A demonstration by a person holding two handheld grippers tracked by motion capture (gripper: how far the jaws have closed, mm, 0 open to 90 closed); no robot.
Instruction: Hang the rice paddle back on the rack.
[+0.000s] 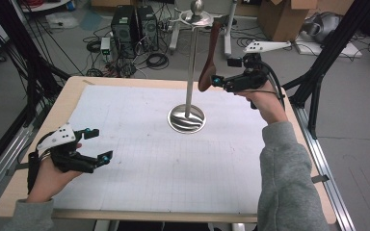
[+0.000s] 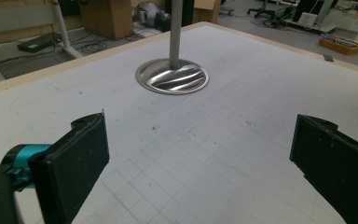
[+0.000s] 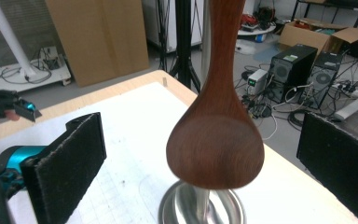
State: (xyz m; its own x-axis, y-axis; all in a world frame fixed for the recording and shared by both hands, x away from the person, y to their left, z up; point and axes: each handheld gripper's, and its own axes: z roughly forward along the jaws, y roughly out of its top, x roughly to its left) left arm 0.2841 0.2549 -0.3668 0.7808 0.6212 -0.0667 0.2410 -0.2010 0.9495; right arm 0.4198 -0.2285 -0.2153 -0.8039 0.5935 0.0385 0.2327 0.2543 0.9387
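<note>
A: Where is the right gripper point(image 1: 220, 71) now, and how do its jaws stand?

B: It is raised above the far right part of the white gridded table point(image 1: 139, 159). Its two black jaws are wide apart and press on nothing.

A: And the thing it works on?

B: The dark brown wooden spoon point(image 1: 208, 60) hangs from the top ring of the tall shiny metal stand point(image 1: 191, 62). In the right gripper view its rounded bowl point(image 3: 215, 144) is between the open jaws, near but not touching either pad, as far as I can see.

A: Which way does its long axis go?

B: Almost upright, handle up at the ring and bowl down, a little tilted. So the jaws stand across it from both sides.

A: Which hand is nearer?

B: The right one, clearly. The left gripper point(image 1: 99, 144) rests low near the near left corner of the table, also wide open and empty, well apart from the stand.
</note>
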